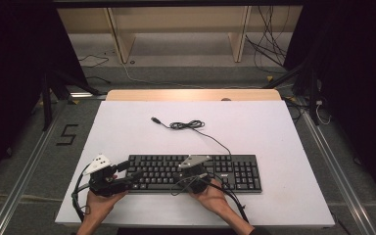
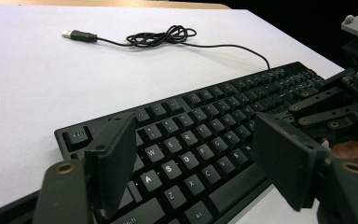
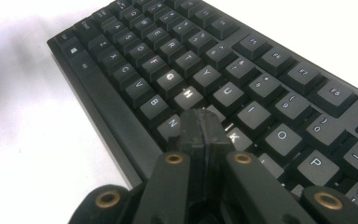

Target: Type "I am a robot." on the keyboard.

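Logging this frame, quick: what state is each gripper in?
Left gripper: open, over the keyboard.
Right gripper: shut, holding nothing, tips at the keys.

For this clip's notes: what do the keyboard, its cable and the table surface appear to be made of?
Keyboard: looks like matte black moulded plastic, with printed white legends on the keycaps and a soft sheen on some keys.
Cable: seems a thin black rubber or vinyl sheath, limp enough to lie in loose coils, ending in a USB plug with a metal tip.
Table: smooth, matte white top, probably laminate over a wood-coloured board showing at the far edge.
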The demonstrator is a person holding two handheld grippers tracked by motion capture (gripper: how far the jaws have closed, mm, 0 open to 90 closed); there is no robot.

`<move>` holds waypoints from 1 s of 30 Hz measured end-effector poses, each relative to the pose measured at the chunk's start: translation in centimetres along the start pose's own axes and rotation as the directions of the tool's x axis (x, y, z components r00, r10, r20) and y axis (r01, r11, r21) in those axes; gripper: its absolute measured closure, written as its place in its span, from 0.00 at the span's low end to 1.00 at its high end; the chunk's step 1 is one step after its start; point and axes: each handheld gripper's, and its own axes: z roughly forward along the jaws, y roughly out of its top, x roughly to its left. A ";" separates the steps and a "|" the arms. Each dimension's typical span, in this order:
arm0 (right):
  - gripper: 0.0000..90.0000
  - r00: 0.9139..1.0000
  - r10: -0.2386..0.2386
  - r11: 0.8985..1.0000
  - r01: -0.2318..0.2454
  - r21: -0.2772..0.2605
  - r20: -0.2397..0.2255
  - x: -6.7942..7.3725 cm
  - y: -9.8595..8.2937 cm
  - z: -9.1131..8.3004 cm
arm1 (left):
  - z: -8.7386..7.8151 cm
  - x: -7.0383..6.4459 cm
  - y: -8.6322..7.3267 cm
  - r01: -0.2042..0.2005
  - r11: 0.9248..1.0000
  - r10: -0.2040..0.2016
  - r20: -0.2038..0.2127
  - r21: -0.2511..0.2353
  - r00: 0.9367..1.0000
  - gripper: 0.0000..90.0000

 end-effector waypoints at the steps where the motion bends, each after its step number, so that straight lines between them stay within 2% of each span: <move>1: 1.00 1.000 0.000 1.000 0.000 -0.002 0.000 0.0 0.0 0.0 | 0.0 0.0 0.0 0.001 1.000 -0.001 0.000 0.000 1.000 0.34; 4: 1.00 1.000 0.001 1.000 -0.001 0.000 0.004 0.1 0.0 0.0 | 0.0 0.0 0.0 -0.002 1.000 0.002 -0.001 0.003 1.000 0.34; 7: 1.00 1.000 0.022 1.000 -0.022 -0.009 -0.009 -0.1 0.0 -0.2 | 0.0 0.0 0.0 -0.004 1.000 0.004 -0.002 0.003 1.000 0.34; 13: 1.00 0.999 0.049 0.997 -0.050 -0.062 -0.022 -0.5 0.3 -1.1 | 0.0 0.1 0.0 -0.006 1.000 0.006 -0.002 0.003 1.000 0.34; 18: 0.95 0.998 0.054 0.994 -0.057 -0.091 -0.037 -0.5 0.5 -1.8 | 0.0 0.0 0.0 -0.007 1.000 0.007 -0.004 0.003 1.000 0.34; 23: 0.78 0.997 0.054 0.992 -0.061 -0.114 -0.057 -0.6 0.6 -2.4 | 0.0 0.0 0.0 -0.006 1.000 0.006 -0.005 0.001 1.000 0.34; 27: 0.56 0.997 0.051 0.990 -0.059 -0.130 -0.063 -0.6 0.7 -2.9 | 0.0 0.1 0.0 -0.007 1.000 0.007 -0.007 0.001 1.000 0.34; 30: 0.47 0.996 0.052 0.988 -0.062 -0.140 -0.075 -0.6 0.8 -3.2 | -0.1 0.1 0.0 -0.007 1.000 0.008 -0.008 0.001 1.000 0.34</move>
